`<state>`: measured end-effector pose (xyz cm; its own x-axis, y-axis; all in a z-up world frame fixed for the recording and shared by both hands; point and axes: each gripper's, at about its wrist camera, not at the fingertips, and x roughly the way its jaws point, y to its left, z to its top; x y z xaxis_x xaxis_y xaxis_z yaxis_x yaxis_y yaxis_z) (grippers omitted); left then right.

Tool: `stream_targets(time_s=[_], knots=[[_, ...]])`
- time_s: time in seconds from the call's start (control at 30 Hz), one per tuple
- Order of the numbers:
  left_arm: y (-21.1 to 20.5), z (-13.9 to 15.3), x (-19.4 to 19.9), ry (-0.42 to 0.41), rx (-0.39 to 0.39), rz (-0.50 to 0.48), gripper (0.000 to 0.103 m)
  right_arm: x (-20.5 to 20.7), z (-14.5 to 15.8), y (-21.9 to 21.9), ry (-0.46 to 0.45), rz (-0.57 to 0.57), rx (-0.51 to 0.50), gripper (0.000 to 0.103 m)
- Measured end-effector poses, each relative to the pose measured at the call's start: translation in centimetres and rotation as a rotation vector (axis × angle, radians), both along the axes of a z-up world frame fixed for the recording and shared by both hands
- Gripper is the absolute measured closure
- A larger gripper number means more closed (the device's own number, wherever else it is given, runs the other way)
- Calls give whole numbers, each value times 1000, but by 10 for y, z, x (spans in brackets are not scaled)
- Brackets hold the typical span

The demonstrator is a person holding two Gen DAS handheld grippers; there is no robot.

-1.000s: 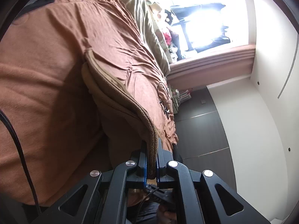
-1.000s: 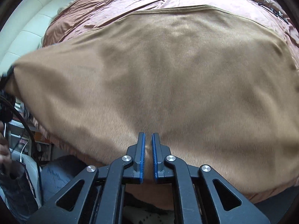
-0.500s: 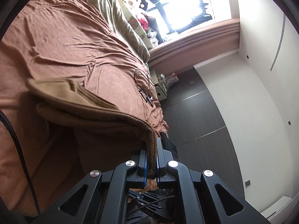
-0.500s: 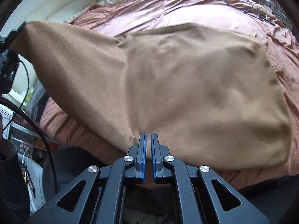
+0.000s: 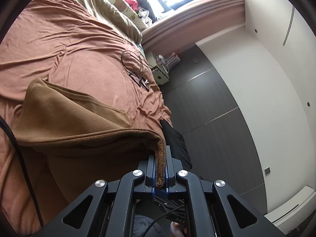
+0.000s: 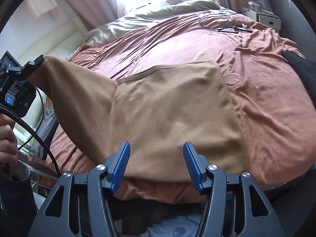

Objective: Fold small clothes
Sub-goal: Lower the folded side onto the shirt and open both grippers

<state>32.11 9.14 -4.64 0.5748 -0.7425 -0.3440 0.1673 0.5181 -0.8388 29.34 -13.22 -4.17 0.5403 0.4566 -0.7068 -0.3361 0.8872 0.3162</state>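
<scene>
The tan garment lies partly folded on the bed, one ribbed corner lifted and clamped in the left tool, while the right tool, jaws just opened wide, holds nothing above its near edge; no legible writing on the garment.

A bed covered in a wrinkled rust-pink sheet fills both views. A tan garment lies partly spread across its near middle. At the upper right of the right wrist view, a coiled black cable rests on the sheet; a pale olive duvet lies bunched along the far edge, and dark cloth drapes the right edge.
</scene>
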Motion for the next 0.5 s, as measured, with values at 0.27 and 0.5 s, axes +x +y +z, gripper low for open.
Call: stream_targets(time_s=[0.27,0.5], knots=[[-64,-17,28,41,40,-115,97,-10,1,-43,38,-58,48,49],[-118,-42,35,119,119,-231,77,-11,-5,-64,72,-92,70,49]])
